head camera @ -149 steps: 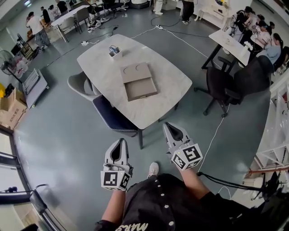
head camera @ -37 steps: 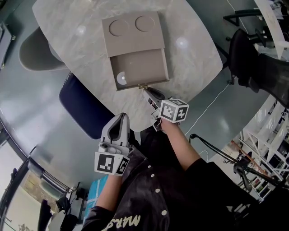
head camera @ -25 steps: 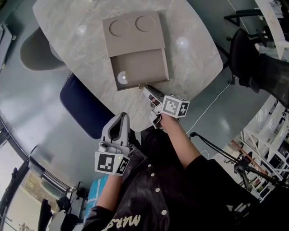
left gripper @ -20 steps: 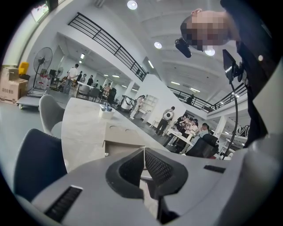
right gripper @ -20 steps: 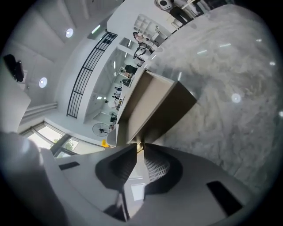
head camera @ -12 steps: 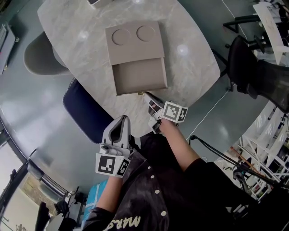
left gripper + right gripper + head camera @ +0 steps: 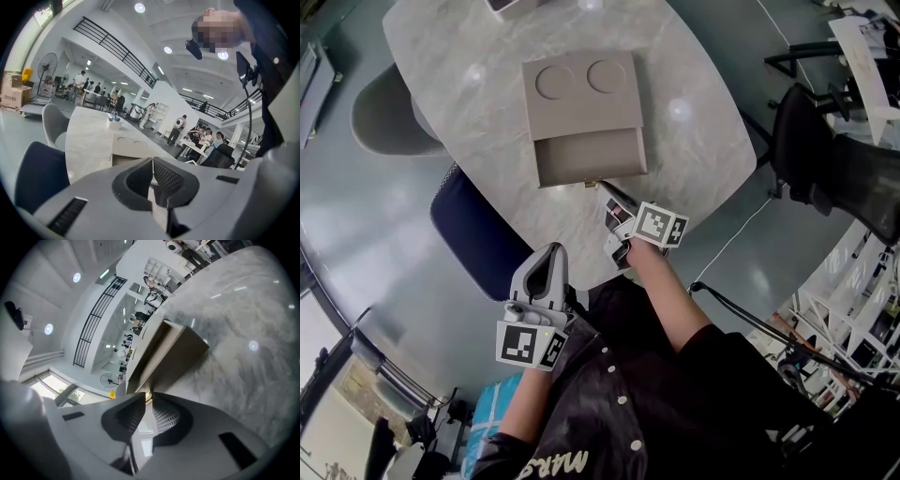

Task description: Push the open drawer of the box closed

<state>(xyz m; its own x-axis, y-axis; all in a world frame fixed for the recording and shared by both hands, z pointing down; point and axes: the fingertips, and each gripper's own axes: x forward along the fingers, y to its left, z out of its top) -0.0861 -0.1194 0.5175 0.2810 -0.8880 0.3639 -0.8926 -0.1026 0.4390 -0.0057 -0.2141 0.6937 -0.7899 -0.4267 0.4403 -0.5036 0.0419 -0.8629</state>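
Your right gripper [image 7: 603,190] has its jaws drawn narrow, and they pinch the small brass handle [image 7: 147,394] at their tips. That handle sits on the front of the drawer [image 7: 587,156], which lies straight ahead of those jaws. The drawer stands partway out of the box [image 7: 581,89], on the table [image 7: 694,141].

Your left gripper [image 7: 551,253] has its jaws closed tip to tip. It hangs near your body, off the table's near edge, behind and to the left of the right jaws. A dark blue chair [image 7: 473,230] stands just to the left of them.
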